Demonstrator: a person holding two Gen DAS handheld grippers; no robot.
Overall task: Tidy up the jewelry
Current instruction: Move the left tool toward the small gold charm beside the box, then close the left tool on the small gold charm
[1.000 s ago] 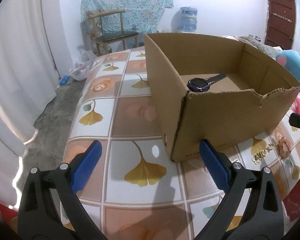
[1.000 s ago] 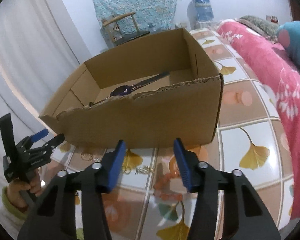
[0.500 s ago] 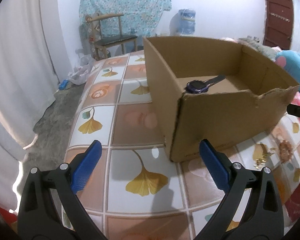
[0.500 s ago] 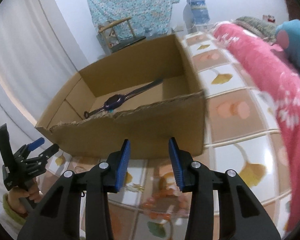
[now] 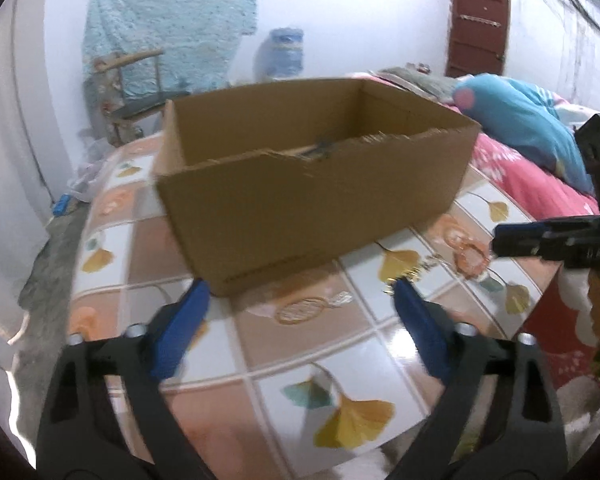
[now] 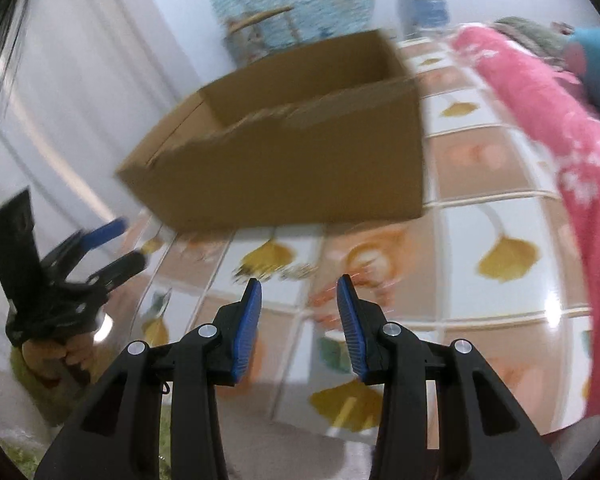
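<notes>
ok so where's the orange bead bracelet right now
In the left wrist view the orange bead bracelet lies on the tiled tabletop at right, in front of the brown cardboard box, just beside the tips of the right hand-held gripper.

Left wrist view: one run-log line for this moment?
left claw: open, jaws just closing, empty | right claw: open, empty | cardboard box: on table | bead bracelet: on table, untouched

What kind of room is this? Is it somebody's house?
Probably a bedroom in a home. A bed with a pink flowered blanket and a blue pillow stands beside the table, a wooden chair waits by the wall, and a brown door is at the back.
</notes>
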